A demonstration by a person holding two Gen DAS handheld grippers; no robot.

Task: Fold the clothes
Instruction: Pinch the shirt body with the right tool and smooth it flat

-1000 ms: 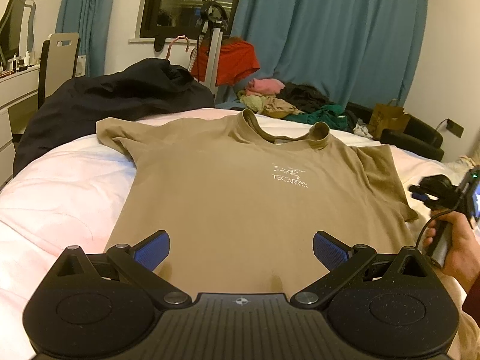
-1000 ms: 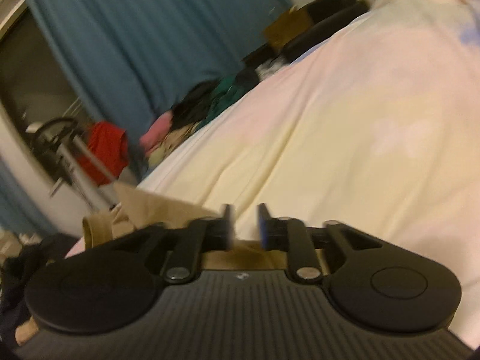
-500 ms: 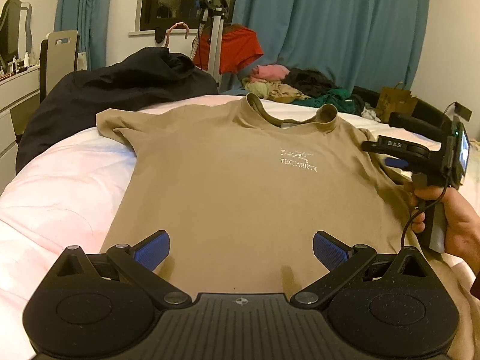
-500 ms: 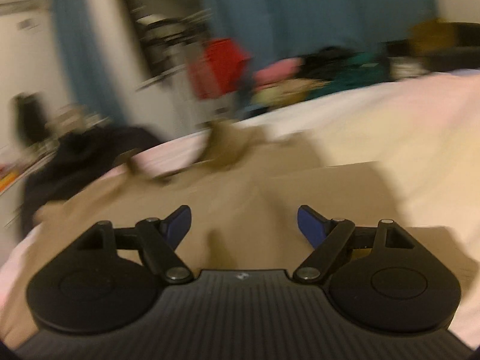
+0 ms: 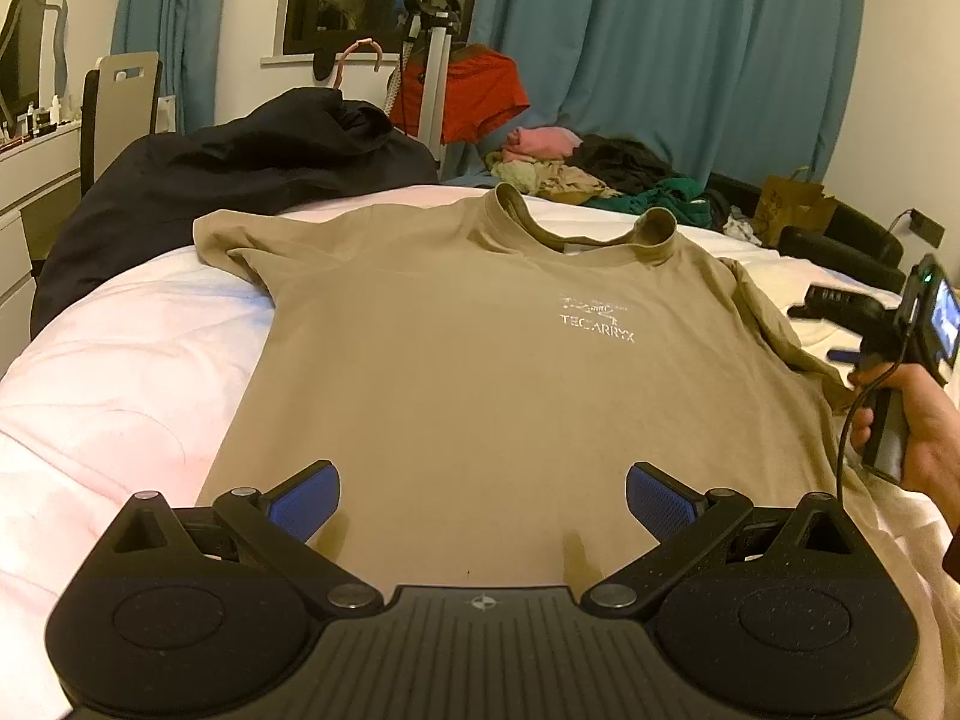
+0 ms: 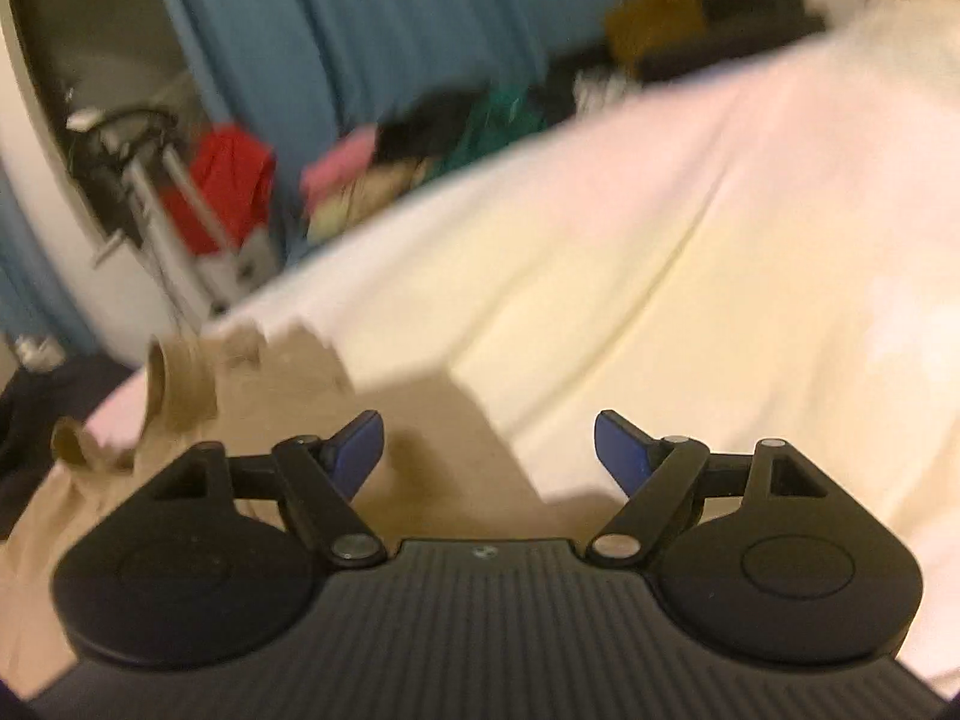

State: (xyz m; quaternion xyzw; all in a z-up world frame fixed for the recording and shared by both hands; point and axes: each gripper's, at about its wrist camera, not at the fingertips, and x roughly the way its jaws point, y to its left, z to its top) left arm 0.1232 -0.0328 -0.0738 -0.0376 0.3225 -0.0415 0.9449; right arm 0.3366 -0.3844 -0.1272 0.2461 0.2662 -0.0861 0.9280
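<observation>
Since a second ago, our right gripper [image 6: 487,443] has let go of the sleeve it pinched and swung back off the shirt's right edge; its jaws now stand wide apart, holding nothing. Our left gripper [image 5: 483,501] hovers over the hem, jaws likewise spread and empty. Between them the tan cotton T-shirt with a small white chest logo [image 5: 480,360] lies face up, spread flat on the pale pink bed [image 5: 120,372], its right sleeve slightly rumpled. Smoothing looks finished to us, so the first fold can begin.
</observation>
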